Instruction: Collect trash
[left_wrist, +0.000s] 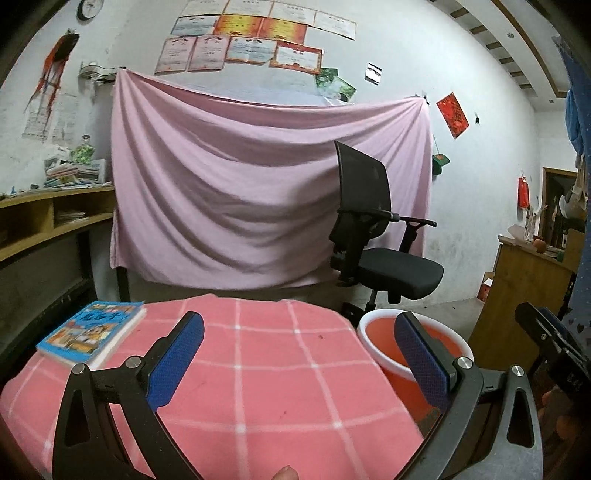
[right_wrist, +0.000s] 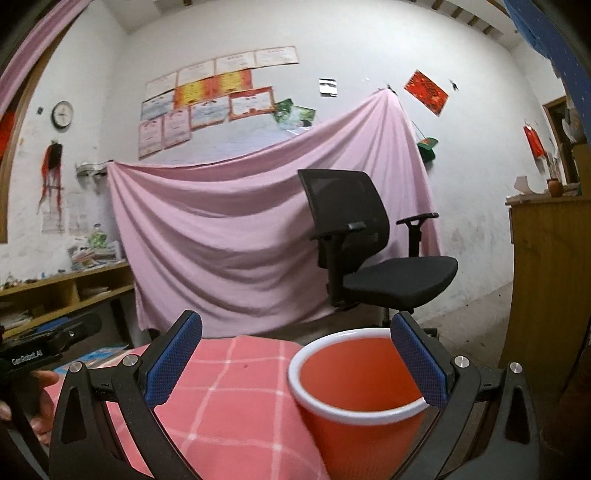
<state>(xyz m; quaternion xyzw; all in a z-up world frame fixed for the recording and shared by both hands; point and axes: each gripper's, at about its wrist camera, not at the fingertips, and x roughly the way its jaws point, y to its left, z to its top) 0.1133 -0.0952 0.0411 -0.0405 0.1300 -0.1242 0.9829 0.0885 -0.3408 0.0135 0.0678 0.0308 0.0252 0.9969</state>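
Round red plastic bin with white rolled rim (right_wrist: 354, 384) just right of the pink checked woven tablecloth (left_wrist: 258, 369), left gripper (left_wrist: 299, 365) spread wide with nothing between its blue textured pads, right gripper (right_wrist: 295, 369) likewise spread, glossy blue paperback book (left_wrist: 92, 332) at the cloth's left edge, black mesh-backed office chair (left_wrist: 373, 236) beyond it.

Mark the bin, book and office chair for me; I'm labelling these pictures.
red bin (right_wrist: 354, 373), right wrist view, inner wall.
blue book (left_wrist: 92, 330), left wrist view, front cover.
office chair (right_wrist: 402, 275), right wrist view, seat cushion.
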